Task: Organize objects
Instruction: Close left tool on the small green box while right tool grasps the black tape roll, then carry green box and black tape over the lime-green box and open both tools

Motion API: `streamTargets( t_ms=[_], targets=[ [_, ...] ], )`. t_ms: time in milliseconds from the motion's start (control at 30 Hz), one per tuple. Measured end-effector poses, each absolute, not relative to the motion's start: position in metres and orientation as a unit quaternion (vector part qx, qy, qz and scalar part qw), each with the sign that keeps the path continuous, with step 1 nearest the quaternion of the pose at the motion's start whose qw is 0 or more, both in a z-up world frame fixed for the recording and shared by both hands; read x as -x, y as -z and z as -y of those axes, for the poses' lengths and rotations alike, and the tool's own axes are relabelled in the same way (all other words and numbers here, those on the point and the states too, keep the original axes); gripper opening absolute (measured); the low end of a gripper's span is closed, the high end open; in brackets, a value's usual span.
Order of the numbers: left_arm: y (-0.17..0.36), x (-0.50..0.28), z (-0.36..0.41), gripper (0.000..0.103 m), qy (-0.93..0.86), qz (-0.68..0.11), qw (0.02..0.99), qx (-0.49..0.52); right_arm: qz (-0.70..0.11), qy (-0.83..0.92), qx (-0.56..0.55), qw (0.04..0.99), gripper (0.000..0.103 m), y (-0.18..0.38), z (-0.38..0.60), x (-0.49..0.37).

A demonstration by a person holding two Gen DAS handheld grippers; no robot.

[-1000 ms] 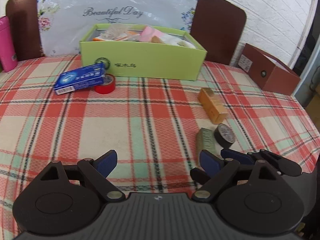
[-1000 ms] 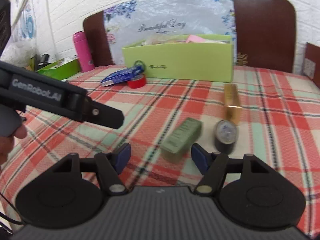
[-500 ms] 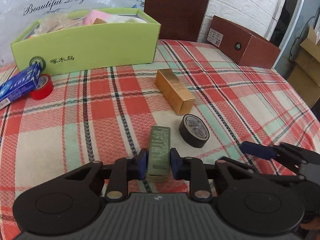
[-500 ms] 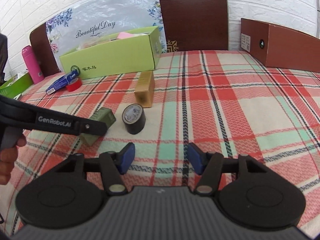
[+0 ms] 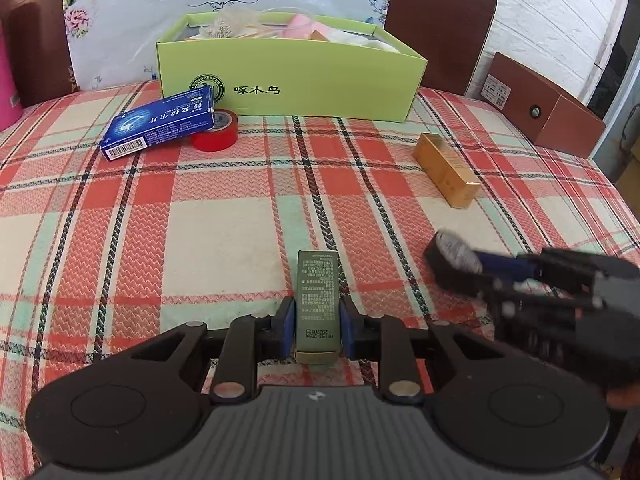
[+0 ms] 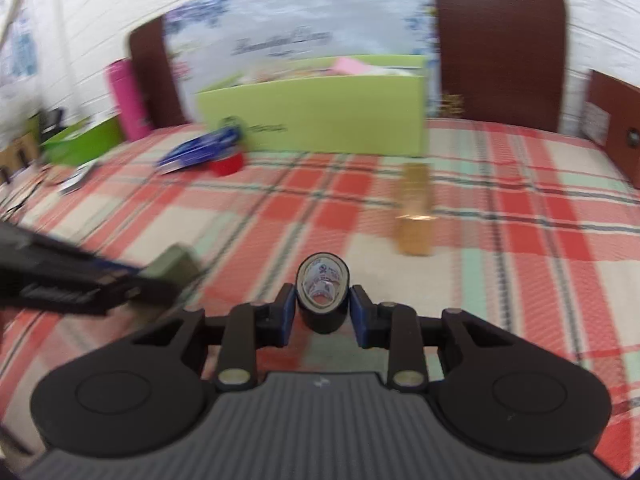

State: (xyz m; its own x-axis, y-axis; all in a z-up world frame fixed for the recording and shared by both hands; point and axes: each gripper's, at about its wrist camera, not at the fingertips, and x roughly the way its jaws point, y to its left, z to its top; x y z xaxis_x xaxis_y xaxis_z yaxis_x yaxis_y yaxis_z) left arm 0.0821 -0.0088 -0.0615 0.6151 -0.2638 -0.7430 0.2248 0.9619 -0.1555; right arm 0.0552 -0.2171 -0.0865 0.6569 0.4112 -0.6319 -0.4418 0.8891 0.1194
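Observation:
My left gripper is shut on a small olive green box, held lengthwise between the blue pads above the plaid tablecloth. My right gripper is shut on a black tape roll standing on edge between its pads; the roll also shows blurred in the left wrist view. A gold box lies to the right on the cloth. A blue box leans on a red tape roll in front of the open green box, which holds several items.
A brown box stands at the table's right edge. A pink bottle and a green tray are at the far left. Two brown chair backs and a flowered board stand behind the table.
My left gripper stays shut on the olive box and has lifted it, turning back toward the green box. My right gripper has moved onto the black tape roll and closed on it.

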Motion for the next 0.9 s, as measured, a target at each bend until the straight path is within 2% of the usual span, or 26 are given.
streamTargets(
  t_ms=[67, 133, 433, 533, 567, 667, 900],
  targets=[
    [0.061, -0.082, 0.011, 0.025, 0.135, -0.417, 0.898, 0.016, -0.345, -0.244, 0.031, 0.906, 0.032, 0.089, 0.208, -0.044],
    [0.061, -0.082, 0.014, 0.025, 0.134, -0.416, 0.899, 0.006, -0.346, -0.247, 0.031, 0.905, 0.04, 0.088, 0.205, -0.036],
    [0.061, -0.083, 0.012, 0.025, 0.141, -0.414, 0.899, 0.007, -0.346, -0.237, 0.044, 0.907, 0.04, 0.081, 0.199, -0.042],
    [0.062, -0.084, 0.012, 0.025, 0.145, -0.415, 0.898, 0.004, -0.351, -0.235, 0.045, 0.905, 0.036, 0.084, 0.196, -0.045],
    [0.061, -0.085, 0.012, 0.025, 0.147, -0.415, 0.898, 0.005, -0.351, -0.233, 0.048, 0.906, 0.03, 0.085, 0.196, -0.045],
    [0.059, -0.087, 0.01, 0.024, 0.153, -0.414, 0.897, 0.015, -0.347, -0.235, 0.036, 0.907, 0.029, 0.083, 0.199, -0.044],
    [0.012, -0.094, 0.016, 0.024, 0.188, -0.351, 0.917, -0.004, -0.291, -0.239, 0.038, 0.926, 0.029, 0.042, 0.203, -0.059]
  ],
)
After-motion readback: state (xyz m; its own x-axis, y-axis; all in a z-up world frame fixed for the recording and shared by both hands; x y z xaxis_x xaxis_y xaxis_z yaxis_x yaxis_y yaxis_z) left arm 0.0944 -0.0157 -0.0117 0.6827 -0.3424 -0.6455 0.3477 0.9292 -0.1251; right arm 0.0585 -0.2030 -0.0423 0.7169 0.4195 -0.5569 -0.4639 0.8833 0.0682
